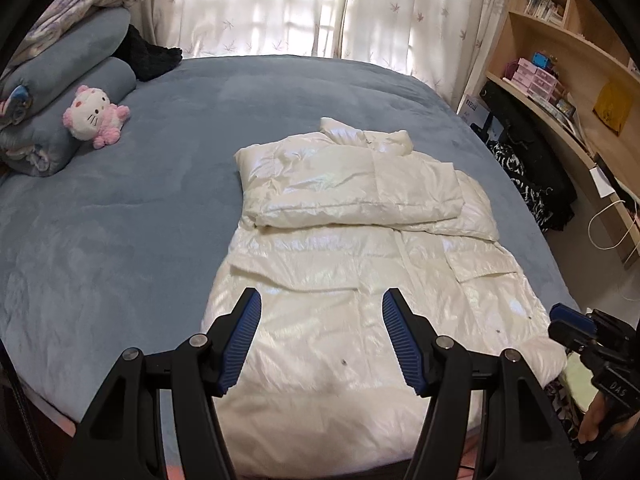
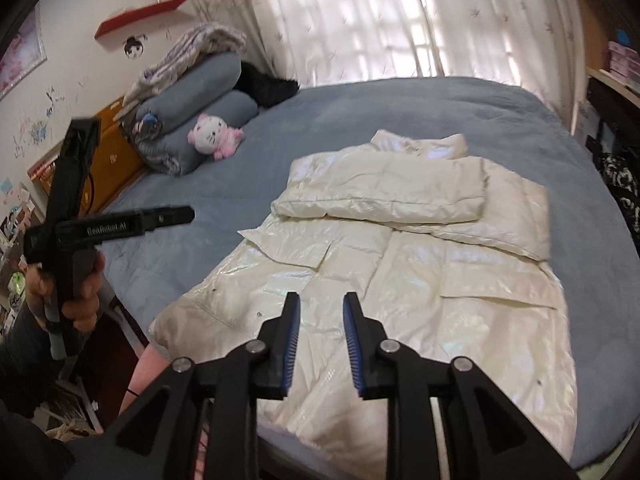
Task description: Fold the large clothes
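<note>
A white puffer jacket [image 1: 360, 264] lies flat on the blue bed [image 1: 120, 220], its sleeves folded across the chest. The left gripper [image 1: 322, 300] hovers above its hem with jaws wide and empty; the right gripper [image 2: 321, 300] hangs above it too, jaws narrowly apart, gripping nothing.

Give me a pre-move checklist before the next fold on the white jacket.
1. Left tongs empty and open: ok.
2. Right tongs empty, with a gap between the pads: ok.
3. Jacket lying flat on the bed: ok.
4. Sleeves folded across the chest: ok.
5. Bottom hem fully on the bed: cannot tell, as the tongs hide it.
6. Plush toy apart from the jacket: ok.
</note>
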Motion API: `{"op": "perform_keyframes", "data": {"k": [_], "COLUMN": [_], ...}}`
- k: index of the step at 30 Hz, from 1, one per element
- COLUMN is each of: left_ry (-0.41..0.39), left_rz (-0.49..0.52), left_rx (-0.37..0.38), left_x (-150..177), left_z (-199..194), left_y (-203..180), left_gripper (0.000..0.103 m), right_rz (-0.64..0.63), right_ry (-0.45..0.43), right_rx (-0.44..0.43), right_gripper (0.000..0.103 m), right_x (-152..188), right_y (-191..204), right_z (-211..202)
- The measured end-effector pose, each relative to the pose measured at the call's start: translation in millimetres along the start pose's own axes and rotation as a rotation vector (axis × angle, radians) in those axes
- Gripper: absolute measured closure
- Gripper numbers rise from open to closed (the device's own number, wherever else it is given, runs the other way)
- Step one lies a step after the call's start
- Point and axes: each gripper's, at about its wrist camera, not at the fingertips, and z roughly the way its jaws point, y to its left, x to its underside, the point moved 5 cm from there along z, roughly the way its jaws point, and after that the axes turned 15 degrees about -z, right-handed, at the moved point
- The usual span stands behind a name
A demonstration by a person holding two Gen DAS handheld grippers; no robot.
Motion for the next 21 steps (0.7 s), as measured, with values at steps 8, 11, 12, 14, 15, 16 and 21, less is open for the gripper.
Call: {"op": "perform_keyframes", "data": {"k": [8,11,12,14,15,16,21], "left_ry": [-0.075,-0.104,-0.108,-0.108,-0.101,-0.095,-0.043], "left_rz": [-0.027,-0.04,-0.051,-0.069,-0.089,-0.107,-0.179], "left_rx": [0.005,0.009,-0.001,-0.011,-0.017,-0.023,-0.07], "left_x": [47.4,60.6,65.6,73.5,79.7,84.9,108.9], "left_z": [-20.4,-20.5,-18.1,-14.2,-10.6,-7.1,13.5], "left_y": [12.6,25.9,32.2,42.4,50.9,57.6,86.7], "left_gripper": [0.034,0.032,0.032,0.032,0.032,0.032,0.032], "right_rz": [0.046,0.048,0.057,0.075,0.08,0.093,0.171], "right_ry": [-0.138,-0.151,-0.148,-0.131,-0.126,-0.119,-0.077], "right_rx": [0.076,0.124,0.135,0.155,0.163,0.18,0.247], "right_gripper": [0.065,0.064,0.064,0.063,0.062,0.062,0.062], "right_x": [28.5,43.9,50.2,61.4,66.1,73.2,104.5], "right_y": [-5.4,-11.2,-14.6,-21.7,-23.3,-27.8,-52.2], "right_z": [-42.2,-48.9,-50.1,-50.0,-51.2,-51.4,-50.9]}}
